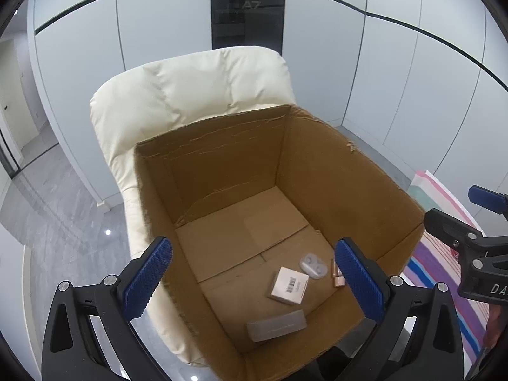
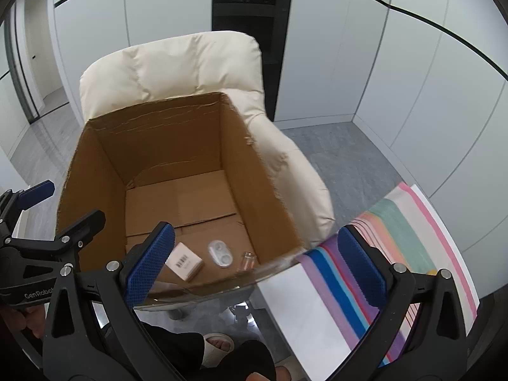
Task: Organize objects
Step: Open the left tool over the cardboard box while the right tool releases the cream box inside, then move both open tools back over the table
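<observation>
Our left gripper (image 1: 254,281) and right gripper (image 2: 265,260) are both spread wide, holding nothing. The left hangs over the open cardboard box (image 1: 333,165), mid-frame; the right spans the glass tabletop edge (image 2: 222,287). Low in the box lie a barcoded white box (image 1: 289,284), lens case (image 1: 312,265) and translucent case (image 1: 276,325). A cream armchair (image 1: 190,85) stands behind.

Cream armchair (image 1: 190,95) on grey floor (image 1: 57,197), pale, perhaps glass, walls (image 1: 397,70).

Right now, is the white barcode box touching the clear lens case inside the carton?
Apart. The right wrist view shows bare carton floor between the barcode box and the lens case; the left wrist view shows a narrower gap.
</observation>
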Demonstrator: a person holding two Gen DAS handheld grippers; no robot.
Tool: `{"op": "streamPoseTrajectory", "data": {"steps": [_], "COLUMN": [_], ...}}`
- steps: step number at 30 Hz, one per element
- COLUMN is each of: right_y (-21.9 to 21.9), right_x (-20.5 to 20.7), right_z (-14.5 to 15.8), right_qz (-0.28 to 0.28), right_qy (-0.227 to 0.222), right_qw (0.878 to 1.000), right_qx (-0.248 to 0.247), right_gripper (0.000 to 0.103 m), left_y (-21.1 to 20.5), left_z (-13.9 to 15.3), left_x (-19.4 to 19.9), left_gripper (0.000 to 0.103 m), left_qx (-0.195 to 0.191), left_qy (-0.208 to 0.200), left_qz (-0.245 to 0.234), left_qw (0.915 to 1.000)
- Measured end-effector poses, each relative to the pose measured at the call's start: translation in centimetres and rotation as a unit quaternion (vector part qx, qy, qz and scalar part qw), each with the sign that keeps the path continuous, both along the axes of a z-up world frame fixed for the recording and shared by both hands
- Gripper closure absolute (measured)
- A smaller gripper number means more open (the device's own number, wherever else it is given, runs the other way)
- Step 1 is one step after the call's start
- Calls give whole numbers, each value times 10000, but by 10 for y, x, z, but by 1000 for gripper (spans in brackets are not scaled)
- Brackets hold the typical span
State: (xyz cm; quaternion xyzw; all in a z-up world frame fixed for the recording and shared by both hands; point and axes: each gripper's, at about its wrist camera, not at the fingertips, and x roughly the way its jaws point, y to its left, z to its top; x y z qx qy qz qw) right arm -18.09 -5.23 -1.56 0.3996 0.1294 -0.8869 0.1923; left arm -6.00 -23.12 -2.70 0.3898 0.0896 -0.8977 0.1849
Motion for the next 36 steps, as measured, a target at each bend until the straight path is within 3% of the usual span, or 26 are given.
{"op": "streamPoseTrajectory", "data": {"steps": [22,36], "right_y": [124,184], "right_x": [6,21], "right_z": [6,6], "right_qz": [-964,-1374], "right_qy": [245,282], "right_qw": [9946,9897], "right_qx": [310,299], "right_gripper": [0,0], "left_y": [92,160], "left_z": [-19,-27], "left_x": [-34,-50], "left_gripper": [0,0], "left_qx": [-61,-212], "left_qy": [78,36], "left_qz": [-783,-1389], "left_qw": [9969,9901]}}
